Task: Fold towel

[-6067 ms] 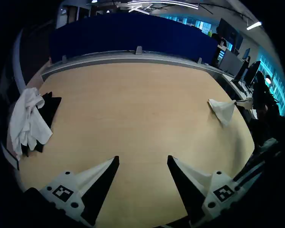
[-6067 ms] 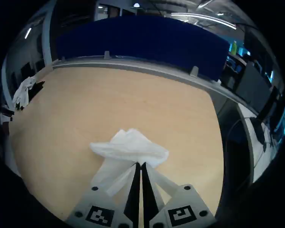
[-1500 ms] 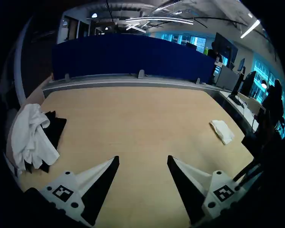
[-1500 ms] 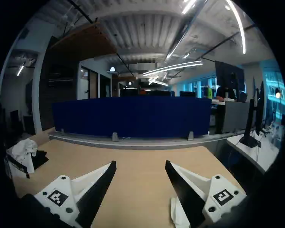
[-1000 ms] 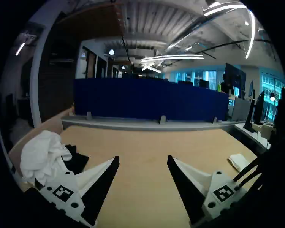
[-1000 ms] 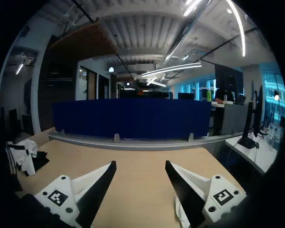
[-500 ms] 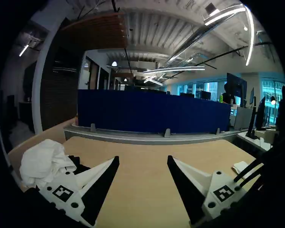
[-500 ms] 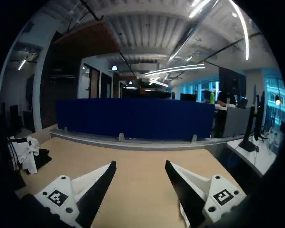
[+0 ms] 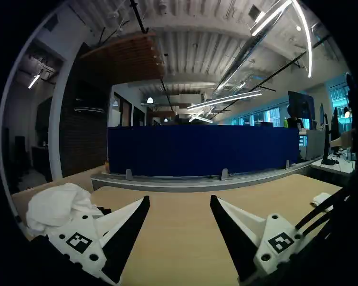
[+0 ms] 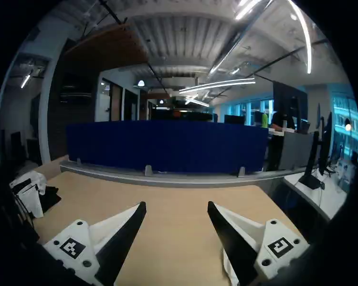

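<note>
My left gripper (image 9: 178, 197) is open, with nothing between its fingers, and hangs low over the wooden table (image 9: 179, 224). A small folded white towel (image 9: 322, 197) lies at the table's right edge in the left gripper view. My right gripper (image 10: 176, 203) is also open and holds nothing. A sliver of the folded white towel (image 10: 226, 270) peeks out under its right finger. A crumpled white cloth (image 9: 58, 206) lies on the table's left side, just beyond my left gripper's left finger; the right gripper view shows that crumpled white cloth (image 10: 31, 190) far left.
A black cloth (image 9: 102, 210) lies under the crumpled white one. A blue partition (image 9: 203, 150) on a grey rail closes the table's far edge. Desks with monitors (image 10: 317, 157) stand to the right.
The right gripper has let go of the towel, which now lies folded at the right edge. Both views have tilted up from the tabletop towards the room. Both grippers stay open.
</note>
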Demonstrator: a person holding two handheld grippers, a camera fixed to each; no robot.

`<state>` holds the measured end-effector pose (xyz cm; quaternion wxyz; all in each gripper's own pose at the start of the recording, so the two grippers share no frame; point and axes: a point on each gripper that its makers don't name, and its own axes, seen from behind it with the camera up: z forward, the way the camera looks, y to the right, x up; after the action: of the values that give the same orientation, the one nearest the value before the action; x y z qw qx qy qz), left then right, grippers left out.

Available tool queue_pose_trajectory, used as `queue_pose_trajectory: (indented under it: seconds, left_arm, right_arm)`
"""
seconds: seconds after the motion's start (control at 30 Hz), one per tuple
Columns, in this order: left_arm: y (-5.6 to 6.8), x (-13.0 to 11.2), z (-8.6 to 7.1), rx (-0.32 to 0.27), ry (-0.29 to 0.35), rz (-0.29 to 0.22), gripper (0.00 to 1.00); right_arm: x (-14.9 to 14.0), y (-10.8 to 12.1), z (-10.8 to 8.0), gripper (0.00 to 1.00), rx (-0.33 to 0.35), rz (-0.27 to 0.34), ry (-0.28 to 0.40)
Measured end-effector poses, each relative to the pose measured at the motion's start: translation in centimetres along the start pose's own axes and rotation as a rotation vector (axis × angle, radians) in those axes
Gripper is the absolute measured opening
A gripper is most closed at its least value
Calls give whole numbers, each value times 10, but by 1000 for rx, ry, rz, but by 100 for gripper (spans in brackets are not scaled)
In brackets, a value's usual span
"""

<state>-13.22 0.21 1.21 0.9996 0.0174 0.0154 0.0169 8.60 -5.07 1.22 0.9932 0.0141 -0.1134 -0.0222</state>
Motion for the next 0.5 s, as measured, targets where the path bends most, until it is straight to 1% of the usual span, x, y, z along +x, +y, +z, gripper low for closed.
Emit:
queue_pose_trajectory:
  seconds: [0.07,0.17,0.37,0.5]
  left_arm:
    - [-2,-9,-1,5,8,6,94]
    - [-6,-23,-1,9,19,12,94]
    - [-12,-47,0,8,37,24,94]
    - [-17,-62,0,10,38,20,94]
  right_arm:
    - [1,7,3,100,-14,-5,4]
    - [0,9,8,100,-19,-11,11]
    - [-16,1,16,100,-6,-45,-9]
    - [-27,-4,22,100,-1,-66,-21]
